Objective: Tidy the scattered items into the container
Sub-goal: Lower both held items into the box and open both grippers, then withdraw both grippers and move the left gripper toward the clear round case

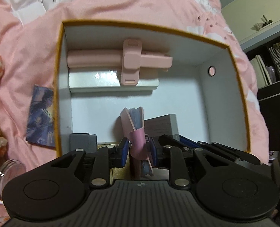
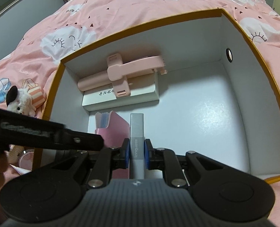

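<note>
Over the open cardboard box (image 2: 240, 28) both tongs hang low, left gripper (image 1: 139, 149) pinching a pink card sleeve (image 1: 138, 141), right gripper (image 2: 137, 152) clamping a grey slim box (image 2: 137, 130), poised, I'd say, for release inside

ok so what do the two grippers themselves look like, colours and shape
Both match: the left gripper and right gripper are black linkage frames with silver rivets, two round black discs at the base, a ribbed grey centre plate with a small logo, and blue pads on the fingers. No cables or sleeves show.
</note>
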The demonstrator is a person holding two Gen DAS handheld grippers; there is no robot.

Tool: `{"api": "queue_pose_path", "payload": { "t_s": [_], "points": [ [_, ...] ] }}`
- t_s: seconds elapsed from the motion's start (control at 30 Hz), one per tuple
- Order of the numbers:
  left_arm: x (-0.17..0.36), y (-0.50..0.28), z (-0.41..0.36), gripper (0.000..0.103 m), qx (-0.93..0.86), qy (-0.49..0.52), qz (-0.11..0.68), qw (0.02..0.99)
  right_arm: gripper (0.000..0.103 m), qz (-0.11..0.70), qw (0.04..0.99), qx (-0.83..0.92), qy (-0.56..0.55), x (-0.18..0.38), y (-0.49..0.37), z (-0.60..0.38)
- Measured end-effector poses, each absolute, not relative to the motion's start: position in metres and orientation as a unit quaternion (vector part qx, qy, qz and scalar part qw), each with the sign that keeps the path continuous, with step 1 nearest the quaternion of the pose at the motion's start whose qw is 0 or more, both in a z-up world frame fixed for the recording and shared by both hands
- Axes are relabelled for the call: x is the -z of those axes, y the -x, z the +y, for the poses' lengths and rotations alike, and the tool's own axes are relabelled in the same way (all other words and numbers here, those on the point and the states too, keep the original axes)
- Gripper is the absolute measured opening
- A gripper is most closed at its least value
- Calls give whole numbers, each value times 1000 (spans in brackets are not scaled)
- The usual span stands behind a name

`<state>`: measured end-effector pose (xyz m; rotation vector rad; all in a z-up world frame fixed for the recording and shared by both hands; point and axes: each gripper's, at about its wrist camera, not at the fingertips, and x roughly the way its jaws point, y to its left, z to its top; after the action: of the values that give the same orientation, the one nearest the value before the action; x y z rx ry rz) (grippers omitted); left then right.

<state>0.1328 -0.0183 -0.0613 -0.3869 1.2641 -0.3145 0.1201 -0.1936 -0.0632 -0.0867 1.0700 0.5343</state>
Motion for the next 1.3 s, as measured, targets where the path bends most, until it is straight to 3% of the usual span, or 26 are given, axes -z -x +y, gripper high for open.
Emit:
{"api": "queue_pose_path", "payload": {
  "t_s": [0.43, 0.53, 0.9, 1.3],
  "points": [
    [12, -86, 13, 28, 125, 88, 508, 847, 22, 521, 810, -263, 51, 60, -111, -177],
    [11, -74, 19, 29, 120, 72, 502, 854, 33, 517, 811, -272, 37, 52, -110, -180],
    [23, -46, 48, 33, 73, 42, 493, 866, 30, 518, 808, -277, 53, 53, -103, -173],
    [5, -34, 91, 32, 67, 1, 479, 875, 37, 439, 843, -295, 96, 25, -85, -170]
  ]
}}
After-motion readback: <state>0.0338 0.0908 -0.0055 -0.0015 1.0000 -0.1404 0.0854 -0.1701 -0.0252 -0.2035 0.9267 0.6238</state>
